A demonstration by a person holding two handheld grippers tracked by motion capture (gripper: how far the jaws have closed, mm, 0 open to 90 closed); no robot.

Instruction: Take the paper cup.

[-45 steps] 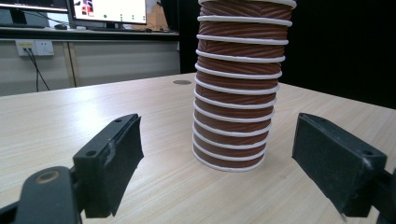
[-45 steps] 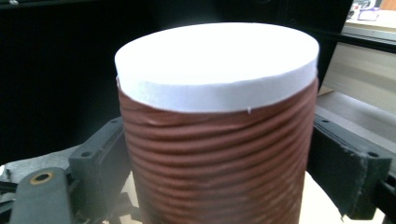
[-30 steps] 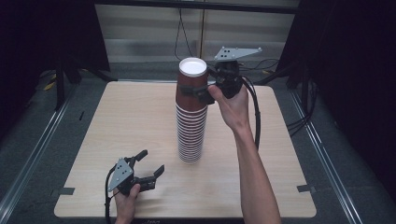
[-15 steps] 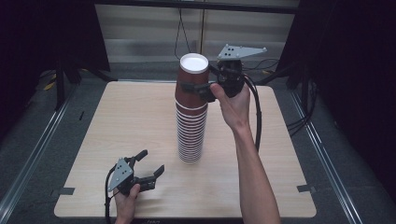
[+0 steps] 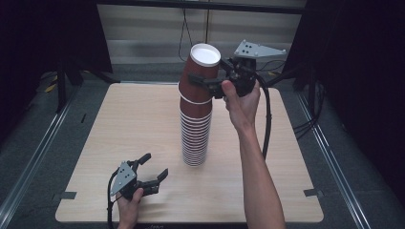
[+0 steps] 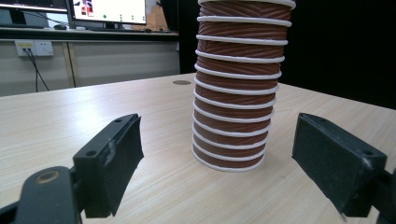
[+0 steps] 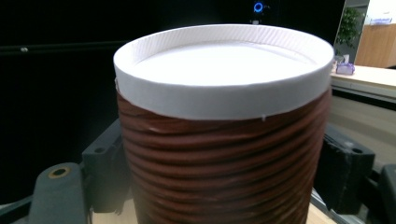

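Observation:
A tall stack of upside-down brown ribbed paper cups (image 5: 195, 136) with white rims stands mid-table; in the left gripper view the stack (image 6: 236, 93) rises just beyond the jaws. My right gripper (image 5: 204, 82) is shut on the top cup (image 5: 203, 64), holding it tilted and raised partly off the stack. In the right gripper view this cup (image 7: 219, 140) sits between the black pads (image 7: 105, 172), white base up. My left gripper (image 5: 155, 164) rests open near the table's front left, its pads (image 6: 116, 158) wide apart with nothing between them.
The wooden table (image 5: 119, 124) has bare room left and right of the stack. A black cable (image 5: 265, 119) hangs from the right gripper beside the forearm. Metal rails (image 5: 33, 157) run along both table sides. A monitor (image 6: 112, 9) stands on a far desk.
The right gripper has lifted the top cup higher and a little to the right, tilting it off the stack. The left gripper has stayed put.

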